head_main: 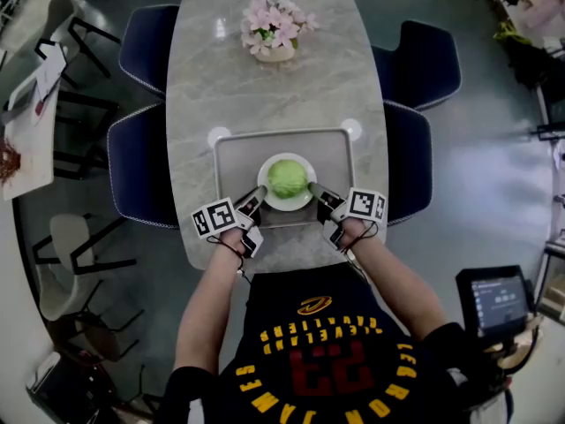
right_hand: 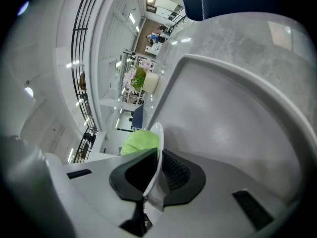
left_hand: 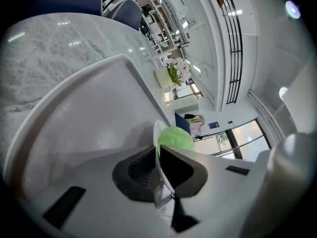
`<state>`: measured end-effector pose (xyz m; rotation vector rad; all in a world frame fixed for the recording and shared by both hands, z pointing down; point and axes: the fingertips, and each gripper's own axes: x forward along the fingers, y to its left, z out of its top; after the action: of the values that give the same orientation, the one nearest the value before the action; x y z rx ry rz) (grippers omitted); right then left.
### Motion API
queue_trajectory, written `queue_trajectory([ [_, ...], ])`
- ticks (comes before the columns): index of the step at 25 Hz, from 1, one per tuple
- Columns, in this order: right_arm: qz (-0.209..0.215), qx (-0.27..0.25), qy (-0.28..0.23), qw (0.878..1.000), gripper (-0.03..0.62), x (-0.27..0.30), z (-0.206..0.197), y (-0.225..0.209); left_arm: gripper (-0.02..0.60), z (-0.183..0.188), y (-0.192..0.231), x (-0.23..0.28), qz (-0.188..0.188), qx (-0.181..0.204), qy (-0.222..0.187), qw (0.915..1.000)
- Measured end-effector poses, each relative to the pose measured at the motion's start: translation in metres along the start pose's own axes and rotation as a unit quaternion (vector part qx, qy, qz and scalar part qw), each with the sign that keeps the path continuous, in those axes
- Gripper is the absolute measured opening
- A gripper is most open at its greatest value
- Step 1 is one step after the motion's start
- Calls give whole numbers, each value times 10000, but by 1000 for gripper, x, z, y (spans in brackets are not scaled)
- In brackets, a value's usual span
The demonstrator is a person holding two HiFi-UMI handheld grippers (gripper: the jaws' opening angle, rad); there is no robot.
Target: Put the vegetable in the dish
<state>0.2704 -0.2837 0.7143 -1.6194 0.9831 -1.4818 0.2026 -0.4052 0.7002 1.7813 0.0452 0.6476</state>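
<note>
The vegetable (head_main: pixel 286 177) sits in the dish (head_main: pixel 287 207), over the tray (head_main: pixel 234 153) by the table's near edge. My left gripper (head_main: pixel 256 194) and right gripper (head_main: pixel 315 190) each pinch the dish's rim. If I lift unevenly, the dish may tip and the vegetable roll out.

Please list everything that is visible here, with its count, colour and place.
table: one, grey marble, centre
tray: one, grey, table's near end
dish: one, white, over the tray
cabbage: one, green, in the dish
flower pot: one, pink blooms, table's far end
round discs: two, white, by the tray's far corners
chairs: four, dark blue, two along each long side
left gripper: one, white, shut on the dish's left rim
right gripper: one, white, shut on the dish's right rim
</note>
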Motion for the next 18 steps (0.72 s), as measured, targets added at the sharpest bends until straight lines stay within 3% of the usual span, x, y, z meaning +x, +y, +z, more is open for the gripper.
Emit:
queue_trajectory([
  [4, -11, -286, 111, 9995, 23, 6, 1, 0, 20, -2, 6, 2, 146, 99, 78, 9998],
  [12, -333, -328, 249, 9986, 23, 10, 0, -5, 28, -3, 14, 4, 405, 223, 164, 9988],
  [18, -815, -738, 593, 9922, 25, 17, 0, -15, 32, -5, 27, 11, 997, 648, 481, 9917],
])
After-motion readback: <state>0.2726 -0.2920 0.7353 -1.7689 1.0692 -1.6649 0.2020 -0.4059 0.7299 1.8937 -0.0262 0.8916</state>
